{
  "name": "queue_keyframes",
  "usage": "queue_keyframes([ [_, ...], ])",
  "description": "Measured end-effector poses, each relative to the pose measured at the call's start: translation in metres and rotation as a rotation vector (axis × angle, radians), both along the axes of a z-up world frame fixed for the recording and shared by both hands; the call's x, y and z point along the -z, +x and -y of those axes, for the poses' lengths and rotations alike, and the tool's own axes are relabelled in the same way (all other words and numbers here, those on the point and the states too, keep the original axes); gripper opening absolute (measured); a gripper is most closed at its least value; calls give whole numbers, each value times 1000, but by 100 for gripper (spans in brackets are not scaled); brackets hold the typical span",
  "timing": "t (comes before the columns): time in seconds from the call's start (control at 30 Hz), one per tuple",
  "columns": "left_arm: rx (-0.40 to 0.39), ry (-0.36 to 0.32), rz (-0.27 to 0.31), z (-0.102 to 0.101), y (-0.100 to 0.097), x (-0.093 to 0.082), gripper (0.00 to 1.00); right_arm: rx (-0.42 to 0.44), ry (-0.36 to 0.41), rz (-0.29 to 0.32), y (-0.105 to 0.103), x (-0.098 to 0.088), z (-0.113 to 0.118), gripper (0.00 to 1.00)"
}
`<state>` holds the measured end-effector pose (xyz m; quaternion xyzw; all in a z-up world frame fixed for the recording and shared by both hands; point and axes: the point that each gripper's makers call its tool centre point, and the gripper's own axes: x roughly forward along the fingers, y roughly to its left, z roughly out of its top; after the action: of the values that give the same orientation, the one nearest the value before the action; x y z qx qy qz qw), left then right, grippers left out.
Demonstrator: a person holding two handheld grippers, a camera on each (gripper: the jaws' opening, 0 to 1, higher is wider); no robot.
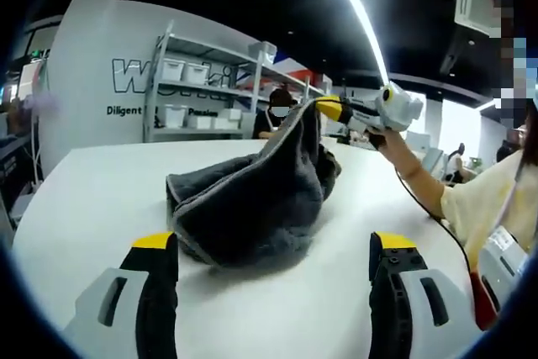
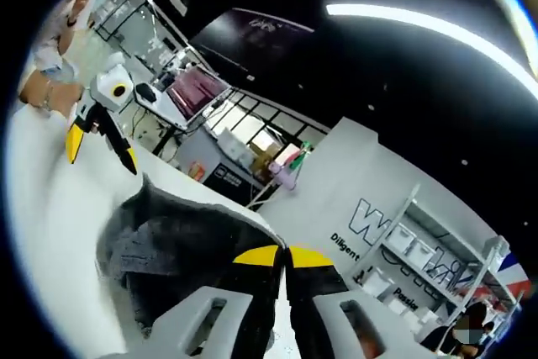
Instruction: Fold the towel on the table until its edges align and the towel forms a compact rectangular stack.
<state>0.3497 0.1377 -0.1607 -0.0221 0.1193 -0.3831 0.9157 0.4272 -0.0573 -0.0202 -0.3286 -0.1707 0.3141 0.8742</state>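
White table (image 1: 92, 199) under a dark ceiling with strip lights, shelving behind at upper left of the left gripper view. Grey towel (image 1: 252, 199) bunched at centre frame there, one corner drawn up toward upper right and pinched in the yellow tips of the right gripper (image 1: 329, 108), held by a hand (image 1: 382, 136) at right. Rest of the cloth slumped on the table, hemmed edge curving down the left side toward lower centre.

Left gripper (image 1: 273, 250) spread wide, grasping nothing, tips low in frame on either side of the heap and just short of it. In the right gripper view, right gripper (image 2: 284, 256) clenched at lower centre, tips touching, towel (image 2: 160, 250) spilling to lower left; left gripper (image 2: 99, 136) at upper left, jaws apart.

Long axis of the lifted cloth: lower left to upper right in the left gripper view. Free hem nearest the left gripper, dead ahead, so probably the next corner to seize. Fold judged barely started: no aligned edges.
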Motion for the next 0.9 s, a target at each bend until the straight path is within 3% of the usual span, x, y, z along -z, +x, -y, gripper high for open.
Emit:
queue_keyframes([
  [0.3, -6, 3, -8, -2, 1, 3, 92, -18, 25, 105, -29, -37, -1, 0],
  [0.57, 18, -1, -17, 3, 0, 6, 88, -62, 52, 135, -52, -54, -12, 0],
  [0.7, 31, -1, 25, 2, -2, -1, 78, -70, 39, 137, -56, -54, -17, 0],
  [0.9, 58, -2, 127, 1, -7, -17, 51, -62, 47, 123, -51, -54, -13, 0],
])
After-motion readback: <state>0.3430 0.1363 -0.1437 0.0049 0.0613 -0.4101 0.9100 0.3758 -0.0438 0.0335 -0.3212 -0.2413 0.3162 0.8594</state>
